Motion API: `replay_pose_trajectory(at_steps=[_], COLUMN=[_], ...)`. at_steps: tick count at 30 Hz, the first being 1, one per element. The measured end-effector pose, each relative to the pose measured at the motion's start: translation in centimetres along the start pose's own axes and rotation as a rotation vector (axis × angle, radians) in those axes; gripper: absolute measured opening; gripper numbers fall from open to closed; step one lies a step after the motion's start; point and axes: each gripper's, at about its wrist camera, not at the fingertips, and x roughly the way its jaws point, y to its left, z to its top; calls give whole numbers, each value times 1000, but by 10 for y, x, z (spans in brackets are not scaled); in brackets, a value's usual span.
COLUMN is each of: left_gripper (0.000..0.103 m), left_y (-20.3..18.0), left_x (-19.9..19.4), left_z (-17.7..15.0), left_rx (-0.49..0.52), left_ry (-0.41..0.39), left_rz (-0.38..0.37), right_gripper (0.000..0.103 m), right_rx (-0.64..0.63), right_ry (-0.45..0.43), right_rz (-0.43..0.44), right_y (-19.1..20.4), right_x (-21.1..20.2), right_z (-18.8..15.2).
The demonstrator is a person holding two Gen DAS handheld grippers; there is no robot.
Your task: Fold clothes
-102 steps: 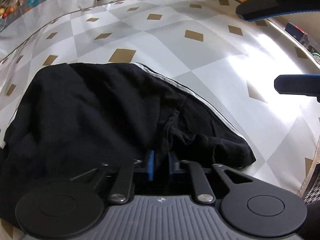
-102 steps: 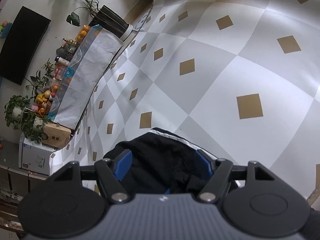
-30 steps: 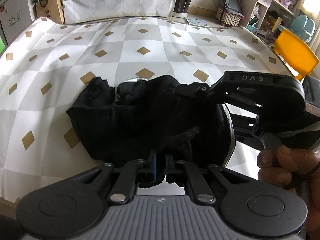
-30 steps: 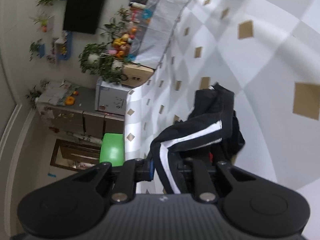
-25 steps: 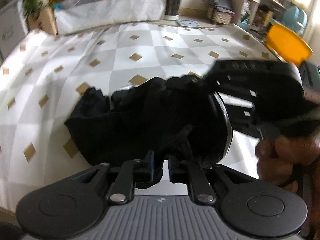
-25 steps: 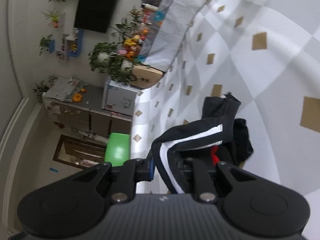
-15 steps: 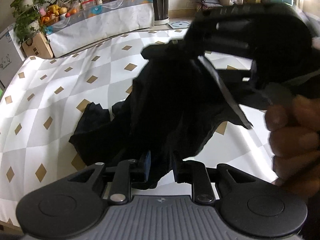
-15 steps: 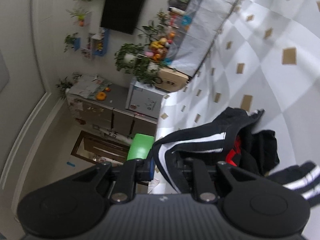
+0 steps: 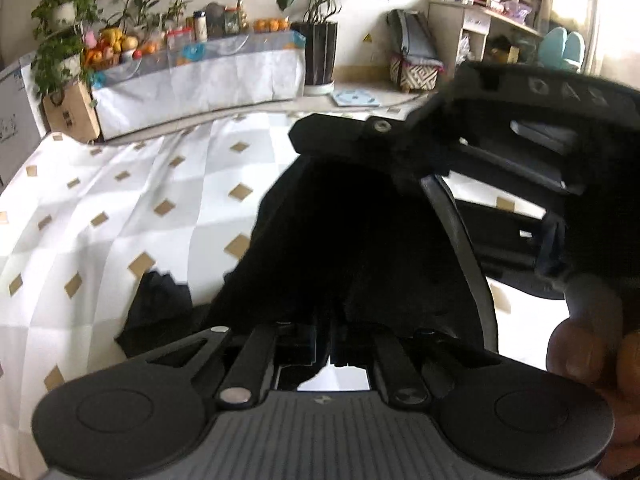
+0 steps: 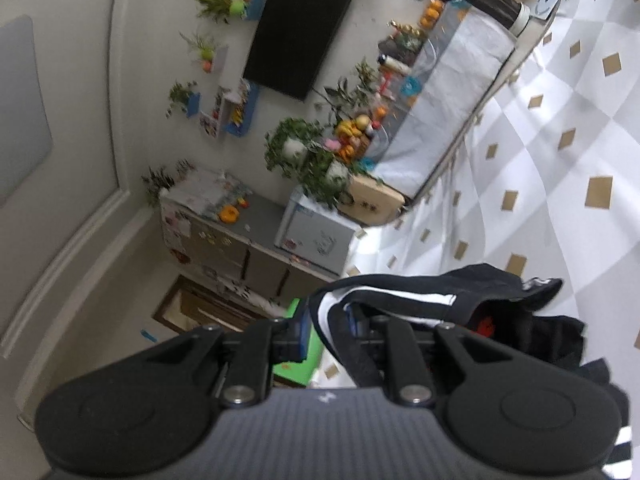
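Observation:
A black garment [image 9: 352,240] with white stripes [image 10: 400,300] hangs in the air above the checked tablecloth [image 9: 120,208]. Only its lower end [image 9: 160,312] still lies on the cloth. My right gripper [image 10: 326,326] is shut on a striped edge of it, with blue pads [image 10: 304,332] on either side. In the left wrist view the right gripper [image 9: 320,140] is high at the upper right, and the fabric drapes down from it. My left gripper [image 9: 322,336] is shut on a lower fold of the same garment. A red label [image 10: 484,324] shows inside the fabric.
A person's hand [image 9: 584,344] holds the right gripper's handle. Beyond the table's far edge stand a long covered shelf [image 9: 200,72] with fruit and bottles and a black planter [image 9: 320,56]. A green stool [image 10: 296,360] stands by the table's side. Tablecloth [image 10: 560,120] lies bare to the right.
Both grippers have risen and lifted the garment off the table. The left jaws parted briefly and have shut on the fabric again. The right gripper has tilted up toward the wall.

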Motion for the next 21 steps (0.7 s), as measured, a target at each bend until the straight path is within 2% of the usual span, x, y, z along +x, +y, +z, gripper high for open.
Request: replay_pose_trajectory(at_steps=[8,12,14,17,21], left_gripper=[5,5,5,5,5], left_y=[-27,-33,-27,-9,32], left_x=[-14,-33,-36,-29,-6], left_z=[27,35,30,18,-12], left_rx=[25,14,-1,-36,-134], left_ry=[-60,-113,-118,-85,23], left_rz=[-30,-31,0,52,155], right_gripper=[18,19,20,20,21], right_rx=[-34,-59,-66,-91,-119], right_ry=[-91,-74,-50,5,104], right_rz=[63,105,100,41,-8], right_y=[18,28,30,31,31], right_x=[-35,-38,-31,-10,23], right_z=[21,22,19,6,-18])
